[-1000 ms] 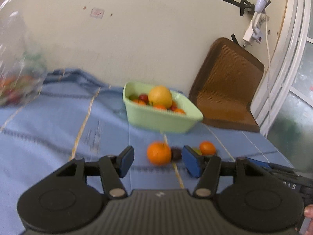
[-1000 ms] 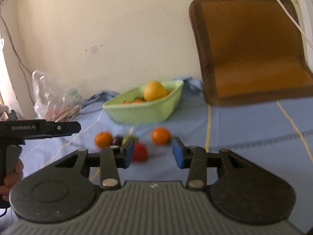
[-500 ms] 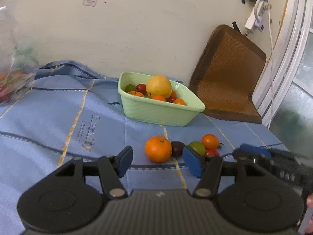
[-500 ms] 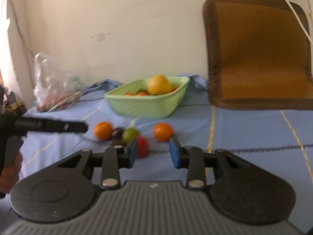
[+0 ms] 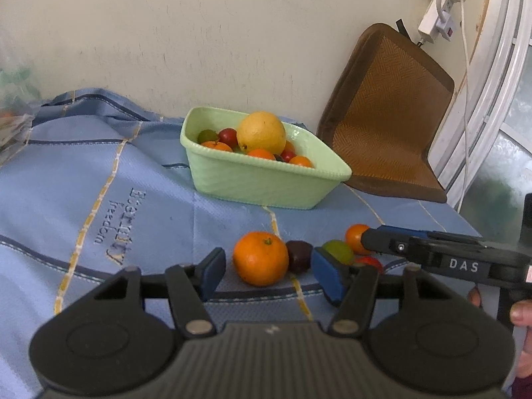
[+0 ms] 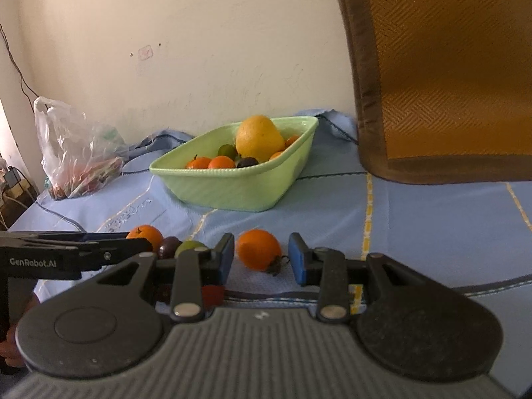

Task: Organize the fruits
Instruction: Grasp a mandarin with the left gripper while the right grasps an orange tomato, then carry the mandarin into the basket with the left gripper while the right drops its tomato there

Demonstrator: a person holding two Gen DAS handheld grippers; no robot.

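Note:
Several loose fruits lie on the blue cloth in front of a green basket (image 5: 266,183) full of fruit. My left gripper (image 5: 270,276) is open, and a big orange (image 5: 261,257) sits just ahead between its blue pads, untouched. To the orange's right lie a dark plum (image 5: 298,256), a green fruit (image 5: 337,251) and a red fruit (image 5: 369,261). My right gripper (image 6: 262,261) is open around a small orange fruit with a stem (image 6: 258,248), with a gap at the right pad. It also reaches in from the right in the left wrist view.
A brown woven seat cushion (image 6: 449,76) leans on the wall at the right. A clear plastic bag (image 6: 76,153) with produce sits at the far left. A power strip and cable (image 5: 439,16) hang on the wall. The cloth left of the basket is bare.
Both grippers have come forward and lower toward the loose fruits. The right jaws have narrowed and now flank the small orange fruit. The big orange now sits between the left pads.

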